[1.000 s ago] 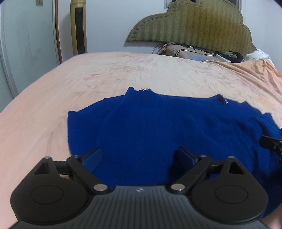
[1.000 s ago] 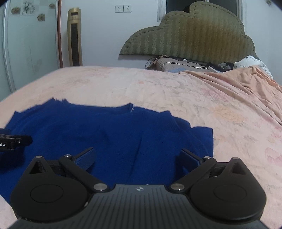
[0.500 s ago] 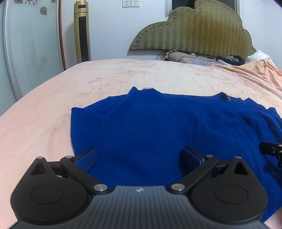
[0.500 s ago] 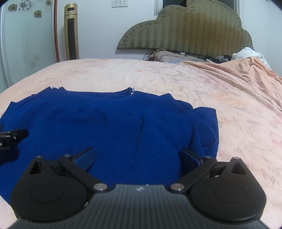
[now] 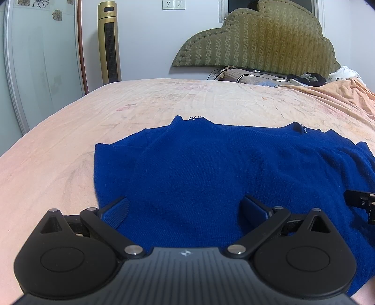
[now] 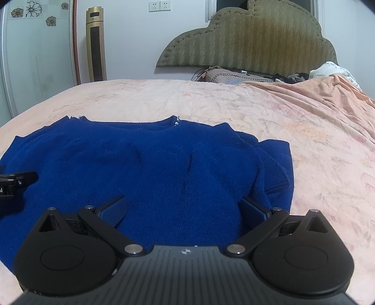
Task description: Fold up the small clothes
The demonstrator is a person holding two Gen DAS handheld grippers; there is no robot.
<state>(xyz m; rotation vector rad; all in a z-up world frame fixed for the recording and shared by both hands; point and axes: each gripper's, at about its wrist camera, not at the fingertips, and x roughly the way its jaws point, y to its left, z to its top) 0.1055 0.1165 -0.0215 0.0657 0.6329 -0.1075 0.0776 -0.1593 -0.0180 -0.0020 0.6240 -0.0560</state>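
On the bed [image 5: 164,105] lies a blue sweater [image 5: 211,176]; left tongs [image 5: 185,208] and right tongs [image 6: 182,208] gape empty.

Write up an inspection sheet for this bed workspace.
Surface: bed under a peach floral sheet, creased.
Job's things: one blue sweater spread flat, neckline away from the cameras, sleeves folded in.
Clutter: pillow and dark clothes by the headboard; bunched peach cover at the right.
Grippers: left tool open above the sweater's near edge; right tool open, likewise; neither grips cloth.
Cables: dark cords near the pillow.
Surroundings: gold tower fan, wall sockets, flower-decal door.
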